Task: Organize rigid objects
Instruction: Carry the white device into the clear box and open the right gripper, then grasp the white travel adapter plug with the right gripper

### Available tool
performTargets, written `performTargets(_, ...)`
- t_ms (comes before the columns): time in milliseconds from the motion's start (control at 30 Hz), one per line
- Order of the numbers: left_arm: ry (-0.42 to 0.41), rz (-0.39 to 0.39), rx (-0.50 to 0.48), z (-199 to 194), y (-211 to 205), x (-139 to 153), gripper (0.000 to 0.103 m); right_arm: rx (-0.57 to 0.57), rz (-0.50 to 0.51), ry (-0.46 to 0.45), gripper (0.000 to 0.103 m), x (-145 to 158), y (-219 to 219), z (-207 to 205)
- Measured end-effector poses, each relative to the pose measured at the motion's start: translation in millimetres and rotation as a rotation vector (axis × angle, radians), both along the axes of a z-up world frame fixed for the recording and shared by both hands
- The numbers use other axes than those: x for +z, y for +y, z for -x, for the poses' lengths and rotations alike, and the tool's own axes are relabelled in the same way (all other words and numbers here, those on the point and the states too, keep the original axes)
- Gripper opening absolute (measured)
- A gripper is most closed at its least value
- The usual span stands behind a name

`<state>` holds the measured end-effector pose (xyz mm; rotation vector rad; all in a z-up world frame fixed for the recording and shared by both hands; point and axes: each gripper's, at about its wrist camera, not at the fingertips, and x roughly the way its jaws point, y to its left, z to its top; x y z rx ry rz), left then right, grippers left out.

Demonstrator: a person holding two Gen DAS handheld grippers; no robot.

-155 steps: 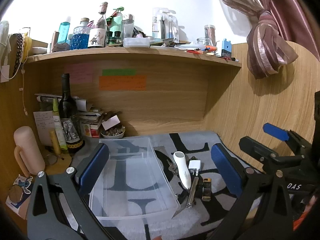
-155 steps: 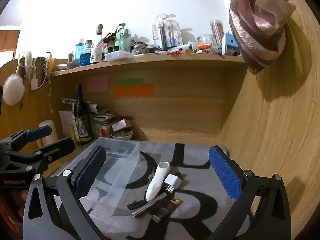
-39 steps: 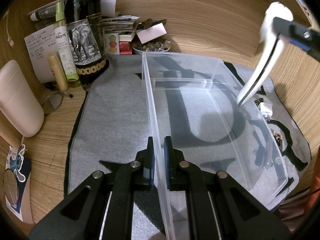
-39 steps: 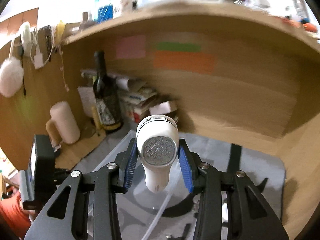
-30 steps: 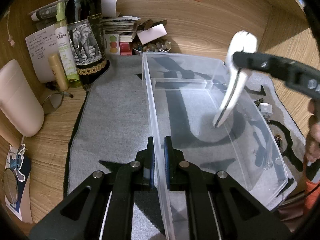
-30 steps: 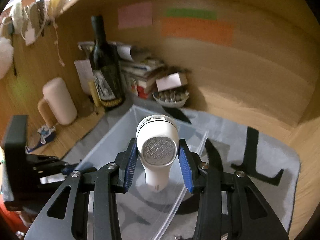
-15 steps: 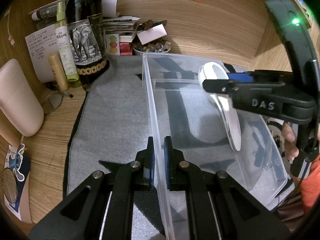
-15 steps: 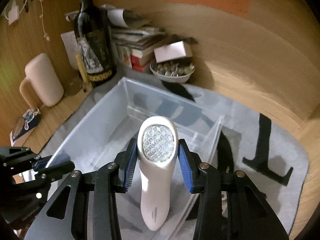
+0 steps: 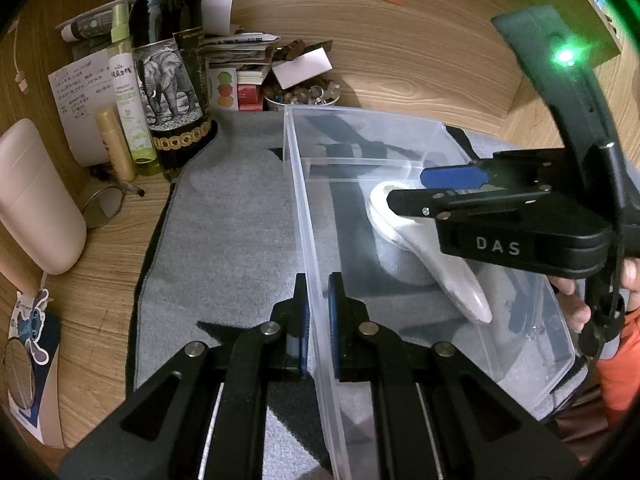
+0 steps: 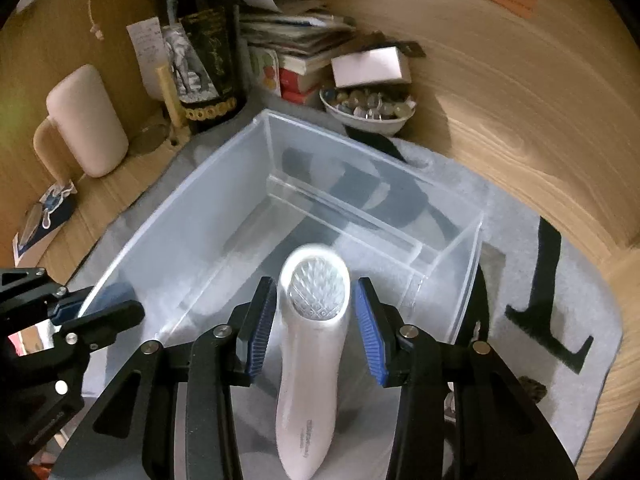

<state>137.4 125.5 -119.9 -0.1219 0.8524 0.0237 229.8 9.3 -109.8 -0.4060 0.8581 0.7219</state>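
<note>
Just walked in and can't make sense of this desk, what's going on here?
A person with a handheld gripper in each hand is tidying items into a clear plastic storage bin on a grey mat. The left gripper is clamped on the bin's side wall. The right gripper has its jaws apart around a white handheld device with a metal mesh head, which lies inside the bin, seemingly just released.

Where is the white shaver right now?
The white shaver lies inside the clear plastic bin, in its large near compartment, between the opened blue pads of the right gripper. In the left wrist view it rests right of the wall the left gripper clamps.
</note>
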Motion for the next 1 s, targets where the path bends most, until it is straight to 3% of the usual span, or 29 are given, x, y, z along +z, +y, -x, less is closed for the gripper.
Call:
performTargets(167, 0.003, 0.000, 0.001, -1, -2, 0, 0.008, 0.009, -0.029, -0.046, 0.043, 14, -5, 10)
performTargets(400, 0.005, 0.003, 0.002, -2, -1, 1, 0.008, -0.012, -0.063, -0.134, 0.074, 35, -19, 23)
performTargets(733, 0.001, -0.001, 0.003, 0, 0, 1, 0.008, -0.097, -0.122, -0.197, 0.081, 58, -64, 30)
performTargets(1000, -0.002, -0.003, 0.002, 1, 1, 2, 0.008, -0.233, -0.144, -0.214, 0.082, 65, -119, 21)
